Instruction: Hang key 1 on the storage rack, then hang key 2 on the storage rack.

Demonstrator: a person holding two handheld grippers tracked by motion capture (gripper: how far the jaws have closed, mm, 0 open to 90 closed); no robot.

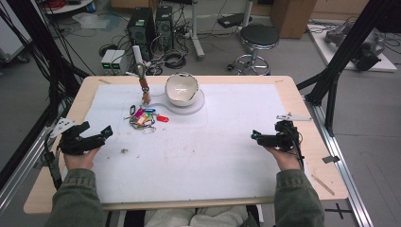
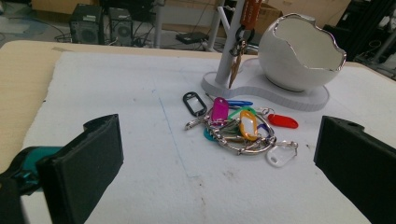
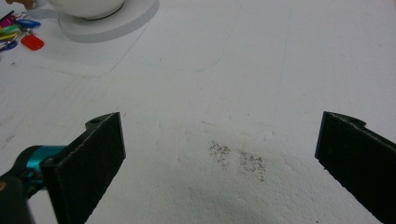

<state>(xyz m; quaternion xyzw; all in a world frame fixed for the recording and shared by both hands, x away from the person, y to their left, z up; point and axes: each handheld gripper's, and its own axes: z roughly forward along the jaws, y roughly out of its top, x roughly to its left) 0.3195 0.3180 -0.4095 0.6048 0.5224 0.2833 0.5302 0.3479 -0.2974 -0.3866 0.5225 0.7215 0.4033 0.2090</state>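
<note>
Table (image 1: pixel 283 94): white mat covers it, for work.
Bowl stand (image 2: pixel 261 86): far left, post for hanging keys.
Left claw (image 1: pixel 97 137): wide open, empty, facing keys.
Right claw (image 1: pixel 257 137): wide open, empty, waiting apart.
Key bunch (image 2: pixel 238 128): loose on mat before stand.

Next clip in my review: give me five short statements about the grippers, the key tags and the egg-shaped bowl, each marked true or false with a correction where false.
1. The left gripper holds the bunch of key tags. False: its jaws are open and the bunch lies on the white mat ahead of it.
2. The right gripper is open over bare mat. True.
3. The white egg-shaped bowl lies tipped over on the mat. False: it sits upright on its white base.
4. A key hangs from the post beside the bowl. True.
5. The red tag lies inside the bowl. False: it lies on the mat in front of the base.
</note>
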